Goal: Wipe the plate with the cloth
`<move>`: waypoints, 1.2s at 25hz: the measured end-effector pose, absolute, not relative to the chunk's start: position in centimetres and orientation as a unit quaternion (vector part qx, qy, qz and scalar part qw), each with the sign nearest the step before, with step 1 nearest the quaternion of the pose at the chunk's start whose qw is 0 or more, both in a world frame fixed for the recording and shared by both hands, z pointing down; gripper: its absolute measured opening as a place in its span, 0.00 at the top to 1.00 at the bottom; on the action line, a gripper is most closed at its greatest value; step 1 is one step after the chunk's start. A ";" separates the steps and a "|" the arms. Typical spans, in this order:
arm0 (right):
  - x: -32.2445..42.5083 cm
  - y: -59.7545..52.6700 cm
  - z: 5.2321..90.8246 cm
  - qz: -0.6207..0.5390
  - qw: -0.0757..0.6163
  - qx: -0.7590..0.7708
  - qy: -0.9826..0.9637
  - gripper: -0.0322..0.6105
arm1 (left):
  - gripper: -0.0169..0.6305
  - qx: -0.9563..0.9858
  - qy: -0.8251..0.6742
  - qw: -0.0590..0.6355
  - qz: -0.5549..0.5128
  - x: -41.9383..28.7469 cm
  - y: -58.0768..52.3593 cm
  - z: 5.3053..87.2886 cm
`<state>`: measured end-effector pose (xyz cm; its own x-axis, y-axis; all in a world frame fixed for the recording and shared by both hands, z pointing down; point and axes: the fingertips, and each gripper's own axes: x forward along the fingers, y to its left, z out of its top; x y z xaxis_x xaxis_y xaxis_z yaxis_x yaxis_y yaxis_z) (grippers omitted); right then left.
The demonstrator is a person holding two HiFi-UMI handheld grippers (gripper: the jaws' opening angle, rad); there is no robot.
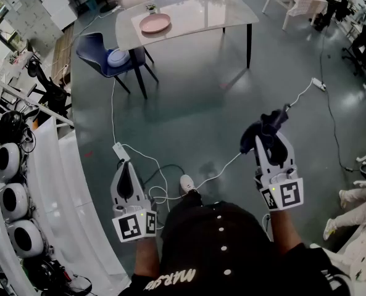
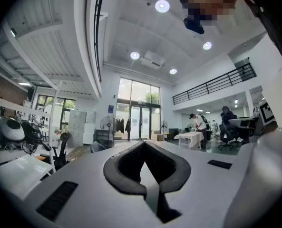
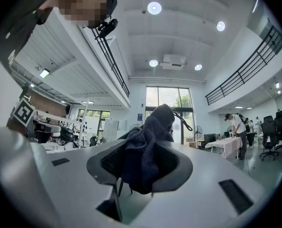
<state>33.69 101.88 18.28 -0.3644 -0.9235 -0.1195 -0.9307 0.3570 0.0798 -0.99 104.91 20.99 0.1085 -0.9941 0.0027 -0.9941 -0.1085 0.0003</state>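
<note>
Polished grey-green floor (image 1: 201,103) fills a tall hall with a glazed entrance (image 2: 136,115), round ceiling lights and a railed mezzanine (image 3: 255,65). At the far end of the head view stands a glass-topped table (image 1: 220,14), and the pink plate (image 1: 155,23) lies on it near its left end. Just beside that end is a blue chair (image 1: 93,48) with a pale round dish (image 1: 118,57) on its seat. A white cable (image 1: 145,156) loops across the floor from a power strip (image 1: 121,152) towards the person's shoe (image 1: 187,184). The person, in a black top with white buttons (image 1: 220,239), holds both tools out low and roughly level, well apart from the table. The left gripper (image 1: 126,168) has its dark padded jaws brought together with nothing between them. The right gripper (image 1: 272,145) is clamped on the dark blue cloth (image 3: 143,151), which bunches up between the pads, rises above their tips and hangs down a little below them. The cloth is nowhere near the plate, with a wide stretch of floor between the two. A row of white rounded pods (image 1: 7,159) lines the left edge. In the gripper views, people stand by a white-covered table (image 3: 228,144) in the background.
</note>
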 end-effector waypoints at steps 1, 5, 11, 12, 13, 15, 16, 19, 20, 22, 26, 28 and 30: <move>33.6 101.8 18.3 0.067 0.027 -0.562 0.824 0.74 | 0.95 0.744 -0.668 0.002 0.001 -1.1 104.9 21.0; 33.3 101.6 18.2 0.069 0.025 -0.559 0.826 0.74 | 0.95 0.745 -0.667 0.000 0.002 -1.0 104.7 21.0; 33.5 101.8 18.2 0.050 0.055 -0.557 0.827 0.74 | 0.95 0.734 -0.678 -0.008 0.021 -1.3 104.7 21.7; 33.6 101.7 18.4 0.048 0.053 -0.557 0.827 0.74 | 0.95 0.734 -0.679 -0.006 0.022 -1.3 104.7 21.9; 33.6 101.6 18.6 0.047 0.051 -0.558 0.827 0.74 | 0.95 0.733 -0.679 -0.004 0.026 -1.3 104.6 22.2; 33.7 101.2 18.9 0.042 0.047 -0.559 0.827 0.74 | 0.95 0.729 -0.684 -0.005 0.038 -1.4 104.3 22.6; 33.8 100.9 19.1 0.039 0.046 -0.561 0.826 0.74 | 0.94 0.725 -0.687 -0.009 0.043 -1.4 104.1 22.8; 34.0 99.3 19.4 0.034 0.044 -0.565 0.823 0.74 | 0.81 0.728 -0.684 -0.010 0.050 -1.3 102.3 23.1; 34.0 98.8 19.3 0.035 0.044 -0.566 0.823 0.74 | 0.59 0.732 -0.680 -0.004 0.049 -1.2 101.6 23.2; 33.7 98.0 19.0 0.038 0.043 -0.566 0.822 0.74 | 0.42 0.734 -0.677 0.003 0.045 -1.5 100.6 23.2; 32.8 96.2 18.6 0.041 0.047 -0.568 0.820 0.74 | 0.41 0.732 -0.680 -0.002 0.044 -2.8 98.8 23.0; 32.4 94.9 18.3 0.042 0.048 -0.571 0.818 0.74 | 0.41 0.731 -0.681 0.000 0.041 -3.4 97.4 22.9; 31.8 93.5 17.9 0.043 0.049 -0.572 0.817 0.74 | 0.41 0.730 -0.682 0.000 0.036 -4.1 95.9 22.4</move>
